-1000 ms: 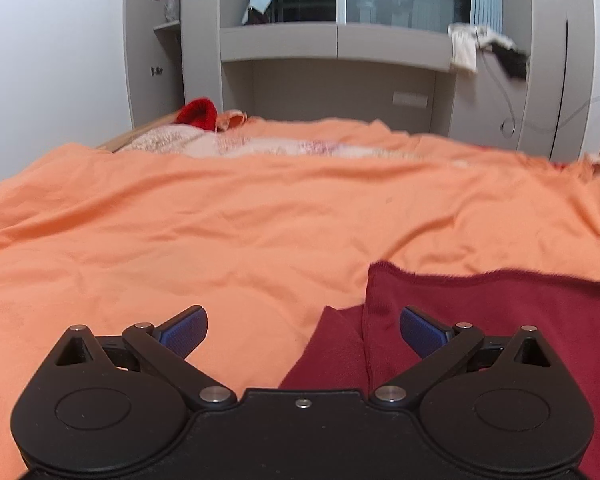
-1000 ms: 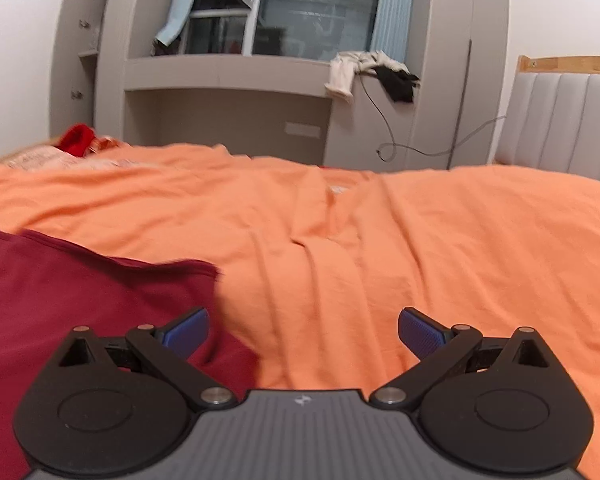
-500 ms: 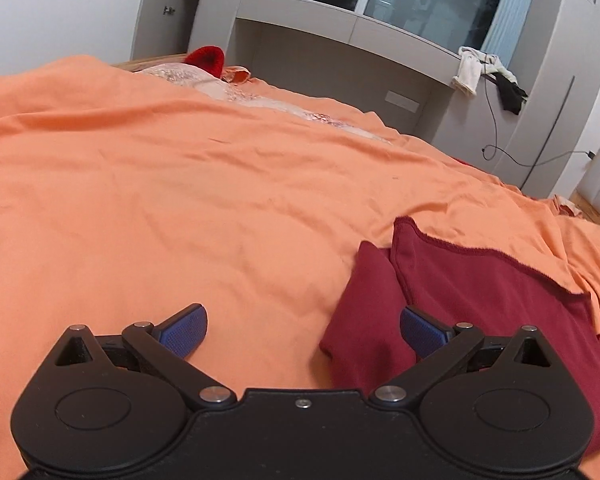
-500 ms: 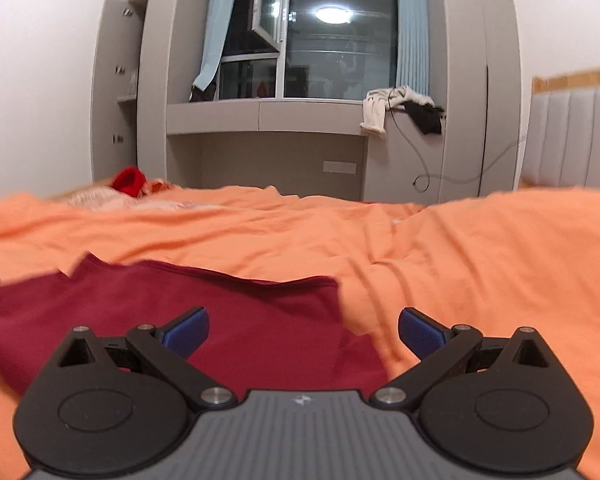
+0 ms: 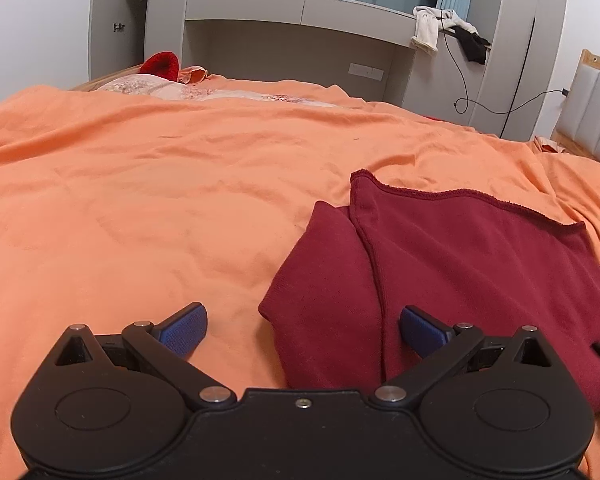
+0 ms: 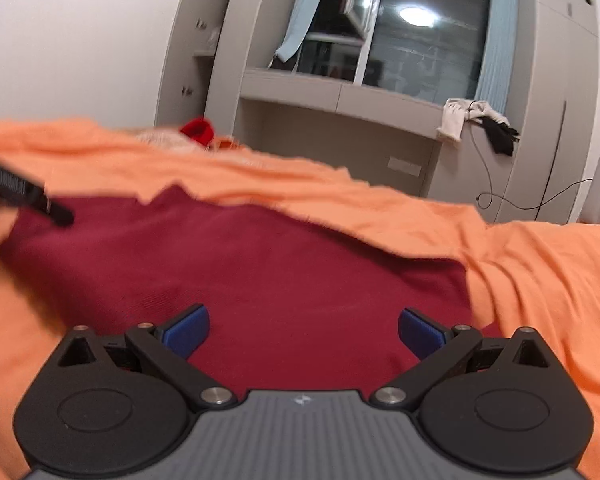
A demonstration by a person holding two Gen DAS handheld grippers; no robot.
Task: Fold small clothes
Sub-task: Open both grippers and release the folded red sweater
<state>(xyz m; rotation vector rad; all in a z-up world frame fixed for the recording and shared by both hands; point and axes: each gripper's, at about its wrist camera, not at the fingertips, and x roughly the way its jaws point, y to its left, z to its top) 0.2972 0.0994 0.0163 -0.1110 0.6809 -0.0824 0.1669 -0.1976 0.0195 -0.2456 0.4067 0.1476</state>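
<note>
The dark red garment lies flat on the orange bedspread, one sleeve folded alongside, hem stitched; left gripper and right gripper both gape, empty.

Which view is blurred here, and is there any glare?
Left wrist view: sharp, with the dark red garment and its hem crisp. Right wrist view: motion-blurred and tilted, the orange bedsheet smeared, and a ceiling light reflection glaring in the dark window.
</note>
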